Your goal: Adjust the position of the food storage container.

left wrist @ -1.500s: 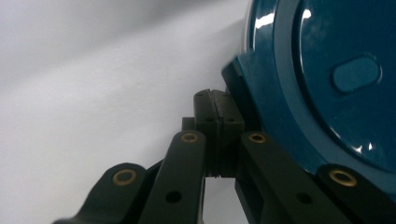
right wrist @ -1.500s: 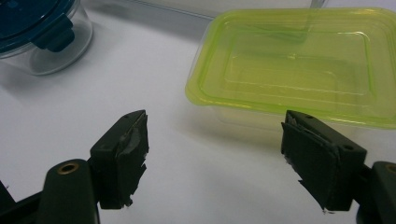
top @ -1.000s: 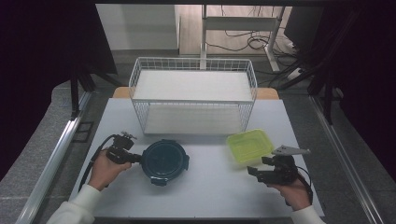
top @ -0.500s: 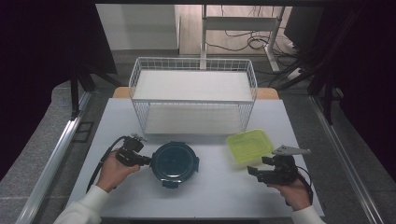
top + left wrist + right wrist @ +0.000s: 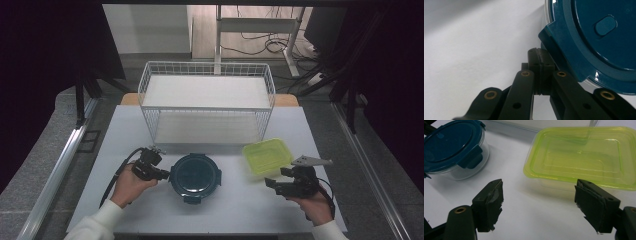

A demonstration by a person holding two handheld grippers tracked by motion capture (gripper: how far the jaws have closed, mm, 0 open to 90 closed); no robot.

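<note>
The round container with the dark blue lid (image 5: pixel 195 176) sits on the white counter (image 5: pixel 225 210), near its front edge and a little left of the middle, in front of the wire basket (image 5: pixel 207 100). The left gripper (image 5: pixel 162 175) lies just at its left side, jaws clenched together with nothing between them, their tips against the container's rim. The left gripper view brings this close: the two black jaws meet flat, and their joined tip (image 5: pixel 541 60) rests beside one of the lid's clip tabs, with the clear wall of the container showing under the blue rim (image 5: pixel 599 40). The high view cannot settle that contact, but it gives the layout instead. To the right of the blue lid, apart from it, stands a shallow yellow-green box (image 5: pixel 267 156) with its lid on. The right gripper (image 5: pixel 277 182) hovers just in front of that box, jaws spread wide and holding nothing; the right gripper view shows the box (image 5: pixel 584 157) lying beyond the gap between the two pads, untouched, and the blue-lidded container (image 5: pixel 454 150) farther off. The left hand (image 5: pixel 131 185) grips its tool from behind, forearm angled in from the lower left; the right hand (image 5: pixel 315 205) comes in from the lower right, with the grey plate on top of its gripper.
</note>
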